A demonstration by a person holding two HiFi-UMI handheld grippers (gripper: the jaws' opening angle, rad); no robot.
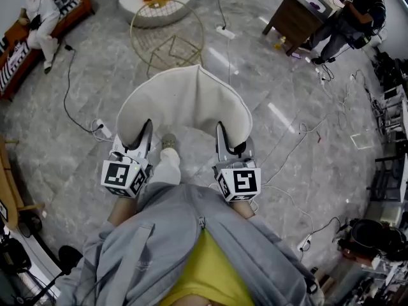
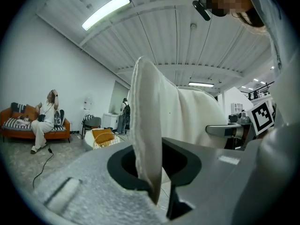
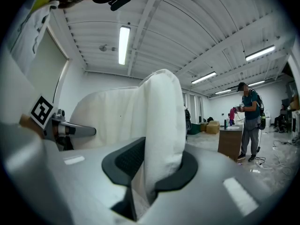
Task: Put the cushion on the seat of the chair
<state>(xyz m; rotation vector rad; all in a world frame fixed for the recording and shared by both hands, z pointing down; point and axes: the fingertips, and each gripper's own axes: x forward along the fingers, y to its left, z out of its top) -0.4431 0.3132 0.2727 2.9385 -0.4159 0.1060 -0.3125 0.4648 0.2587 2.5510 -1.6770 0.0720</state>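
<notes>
- head view: my left gripper (image 1: pixel 144 136) and my right gripper (image 1: pixel 223 139) each pinch one side edge of the white cushion (image 1: pixel 185 104); it hangs between them over the floor, in front of my legs; the wire chair (image 1: pixel 167 34) stands well apart, further ahead, its seat bare
- risk here: the cushion hides the ground just in front of my feet, and cables (image 1: pixel 76 107) trail across the grey stone floor (image 1: pixel 287 81); i judge i could catch one while walking; the floor looks glossy, so the light chair may slide if i push the cushion in hard
- left gripper view: the jaws are pressed onto a thin fold of the cushion (image 2: pixel 147 139); the hold sits near the rim, so a tug or swing could pull it free and one side would drop
- right gripper view: the jaws clamp a thicker, puffier edge (image 3: pixel 161 125); this hold looks safer
- room: an orange sofa (image 2: pixel 18 125) with a seated person, a wooden desk (image 3: pixel 229 149) with someone standing by it, strip lights on a ribbed ceiling
</notes>
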